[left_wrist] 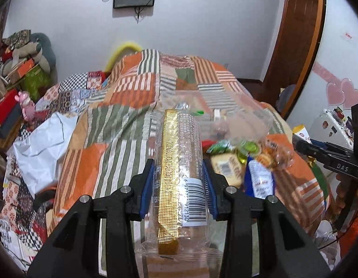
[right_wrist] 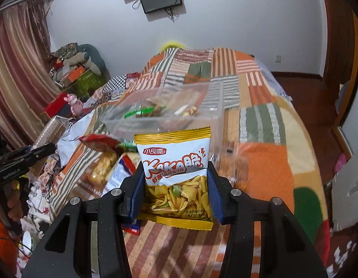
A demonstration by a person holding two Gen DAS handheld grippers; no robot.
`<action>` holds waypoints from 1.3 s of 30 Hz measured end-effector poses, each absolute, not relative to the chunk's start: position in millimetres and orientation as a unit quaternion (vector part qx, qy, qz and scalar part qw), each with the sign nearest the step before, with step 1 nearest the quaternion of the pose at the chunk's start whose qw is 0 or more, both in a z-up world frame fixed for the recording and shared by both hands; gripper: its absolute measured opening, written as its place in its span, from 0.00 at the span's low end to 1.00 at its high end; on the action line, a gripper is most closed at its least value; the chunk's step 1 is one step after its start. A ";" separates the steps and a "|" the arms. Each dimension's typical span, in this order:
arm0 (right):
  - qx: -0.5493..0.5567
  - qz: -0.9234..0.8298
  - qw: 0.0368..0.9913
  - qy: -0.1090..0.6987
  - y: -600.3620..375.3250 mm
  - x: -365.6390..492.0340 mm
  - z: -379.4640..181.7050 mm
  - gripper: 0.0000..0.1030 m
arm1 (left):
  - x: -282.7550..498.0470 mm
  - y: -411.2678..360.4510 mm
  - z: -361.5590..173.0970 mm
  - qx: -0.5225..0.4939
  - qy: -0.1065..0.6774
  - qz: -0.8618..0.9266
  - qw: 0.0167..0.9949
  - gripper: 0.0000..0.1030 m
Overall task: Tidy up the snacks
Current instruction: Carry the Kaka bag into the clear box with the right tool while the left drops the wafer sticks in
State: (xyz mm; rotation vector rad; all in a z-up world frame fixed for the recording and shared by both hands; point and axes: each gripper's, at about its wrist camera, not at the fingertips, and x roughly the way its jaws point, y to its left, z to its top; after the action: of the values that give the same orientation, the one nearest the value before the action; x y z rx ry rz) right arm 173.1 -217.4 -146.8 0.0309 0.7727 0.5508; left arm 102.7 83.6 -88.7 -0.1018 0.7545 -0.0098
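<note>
Here, biscuit sleeve (left_wrist: 179,162) lengthwise in left tool (left_wrist: 179,178), pointing away.

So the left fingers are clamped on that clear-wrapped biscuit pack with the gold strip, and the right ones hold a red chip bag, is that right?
Not quite. The bag in the right gripper is yellow and white, not red, as the right wrist view shows. The left gripper does clamp the clear-wrapped biscuit pack with the gold strip.

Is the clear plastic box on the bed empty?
No, the clear plastic box already holds several small wrapped snacks, one with a green wrapper.
</note>
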 end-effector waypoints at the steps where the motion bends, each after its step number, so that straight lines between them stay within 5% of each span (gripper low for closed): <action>1: 0.014 0.265 0.891 0.368 -217.0 175.7 -143.8 0.43 | 105.9 81.5 -86.5 -0.050 0.366 -0.006 0.929 0.38; 16: 0.016 0.270 0.909 0.318 -208.3 211.0 -112.1 0.43 | 163.6 62.9 -72.2 -0.051 0.352 -0.035 0.934 0.38; 39: 0.028 0.276 0.891 0.358 -186.9 283.6 -138.5 0.43 | 271.9 36.6 -102.9 -0.096 0.402 -0.047 0.909 0.38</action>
State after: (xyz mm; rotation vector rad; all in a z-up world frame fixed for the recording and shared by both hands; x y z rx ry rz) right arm 283.6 -186.9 -138.5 0.0574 0.7428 0.5737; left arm 271.9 36.6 -102.9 -0.1983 0.8296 -0.0974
